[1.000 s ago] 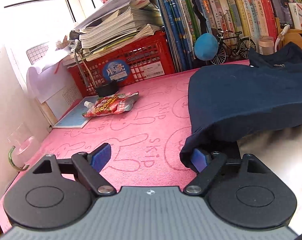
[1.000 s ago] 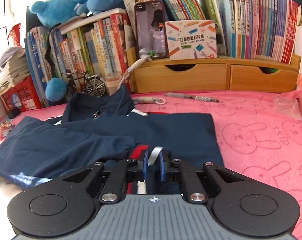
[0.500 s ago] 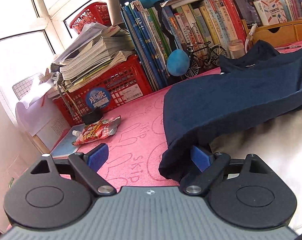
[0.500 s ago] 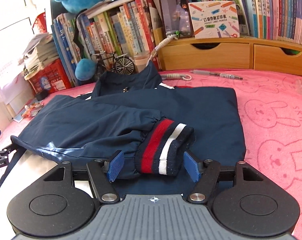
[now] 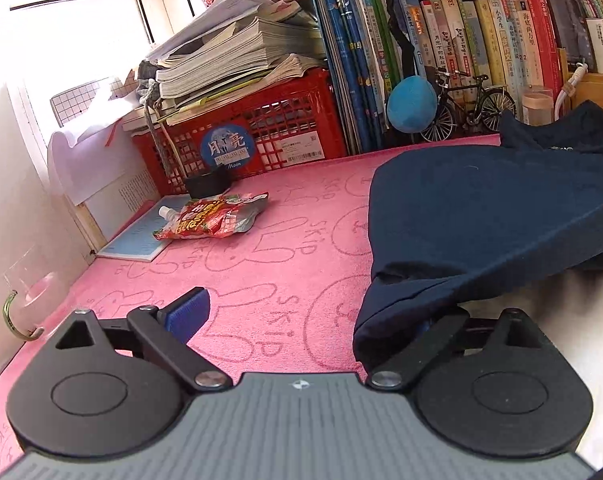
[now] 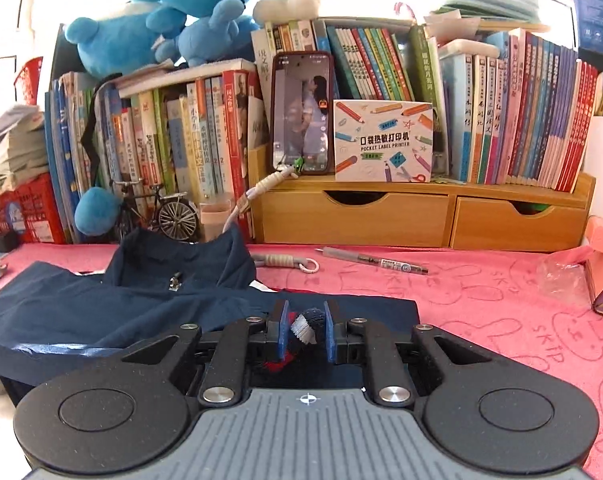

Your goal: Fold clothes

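Pink mat (image 6: 501, 300); jacket (image 6: 81, 308) collar toward books; right claw (image 6: 306, 330) pinching cuff (image 6: 307, 320).

My navy jacket (image 6: 149, 304) lies spread across the lower left of the right wrist view, collar raised at centre. Its red, white and navy striped cuff (image 6: 306, 322) sits bunched at lower centre. In the left view its hem (image 5: 401, 304) droops at lower right.
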Available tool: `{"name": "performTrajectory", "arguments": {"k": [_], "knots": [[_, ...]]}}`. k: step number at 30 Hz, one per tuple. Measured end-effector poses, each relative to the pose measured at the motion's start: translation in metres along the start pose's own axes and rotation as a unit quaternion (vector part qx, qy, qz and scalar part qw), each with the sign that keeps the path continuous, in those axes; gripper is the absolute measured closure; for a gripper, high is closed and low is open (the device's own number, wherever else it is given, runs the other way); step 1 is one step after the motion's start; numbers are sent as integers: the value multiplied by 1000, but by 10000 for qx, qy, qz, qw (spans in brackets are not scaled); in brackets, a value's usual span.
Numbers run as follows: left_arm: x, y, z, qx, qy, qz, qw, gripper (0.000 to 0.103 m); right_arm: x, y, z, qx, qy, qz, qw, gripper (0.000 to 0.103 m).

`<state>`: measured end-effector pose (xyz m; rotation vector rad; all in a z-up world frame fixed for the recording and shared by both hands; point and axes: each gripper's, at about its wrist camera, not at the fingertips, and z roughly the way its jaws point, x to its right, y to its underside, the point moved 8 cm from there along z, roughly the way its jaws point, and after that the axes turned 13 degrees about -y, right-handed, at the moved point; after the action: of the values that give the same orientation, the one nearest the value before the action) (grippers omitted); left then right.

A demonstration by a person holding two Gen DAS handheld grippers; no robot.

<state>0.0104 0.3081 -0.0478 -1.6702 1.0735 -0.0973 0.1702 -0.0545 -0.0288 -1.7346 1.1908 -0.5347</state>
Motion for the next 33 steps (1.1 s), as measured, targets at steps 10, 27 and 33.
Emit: {"name": "performTrajectory", "arguments": {"k": [10,27,33], "knots": [[-37,15,-23,127,208,66,9997,5,12,52,-14,-655,-214,113,9976,84],[37,-8,-42,723,656,1001,9902,3,-88,16,-25,-253,-779,-1151,9900,29],[24,19,-44,442,932,1238,9869,2,-98,52,-3,-1053,-715,-1597,9789,29]]}}
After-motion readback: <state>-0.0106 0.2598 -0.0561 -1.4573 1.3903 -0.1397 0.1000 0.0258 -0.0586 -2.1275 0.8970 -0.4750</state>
